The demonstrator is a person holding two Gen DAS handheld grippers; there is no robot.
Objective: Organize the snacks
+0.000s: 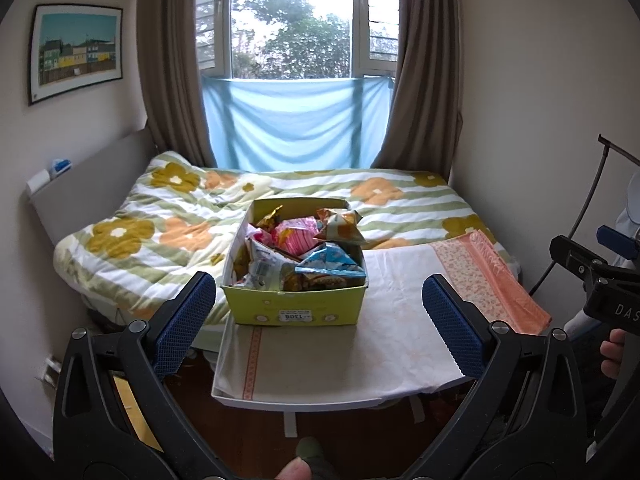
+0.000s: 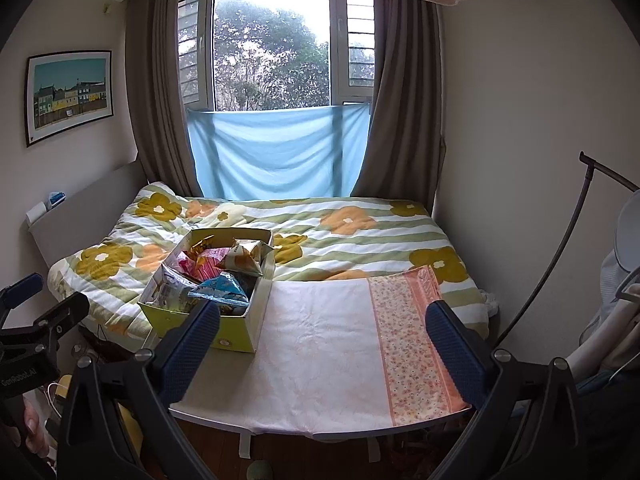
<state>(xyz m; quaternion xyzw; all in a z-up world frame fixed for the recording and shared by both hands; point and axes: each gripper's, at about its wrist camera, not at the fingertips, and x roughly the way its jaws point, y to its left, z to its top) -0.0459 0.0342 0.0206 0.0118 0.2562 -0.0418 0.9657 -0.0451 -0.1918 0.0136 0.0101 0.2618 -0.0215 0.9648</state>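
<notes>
A yellow-green cardboard box (image 1: 296, 307) (image 2: 236, 334) stands on the left part of a small cloth-covered table (image 1: 360, 360) (image 2: 320, 360). It is heaped with several snack packets (image 1: 304, 248) (image 2: 220, 276), pink, blue, orange and gold. My left gripper (image 1: 320, 320) is open, held back from the table's near edge, its blue pads framing the box. My right gripper (image 2: 322, 344) is also open, over the near edge of the cloth to the right of the box, with nothing between its fingers. Each gripper shows at the side of the other's view.
A bed with a flowered, striped quilt (image 1: 180, 216) (image 2: 360, 236) lies directly behind the table, under a curtained window (image 1: 296, 20). A headboard (image 1: 92, 184) is on the left. A dark curved stand (image 2: 552, 280) rises by the right wall. Wooden floor shows below the table.
</notes>
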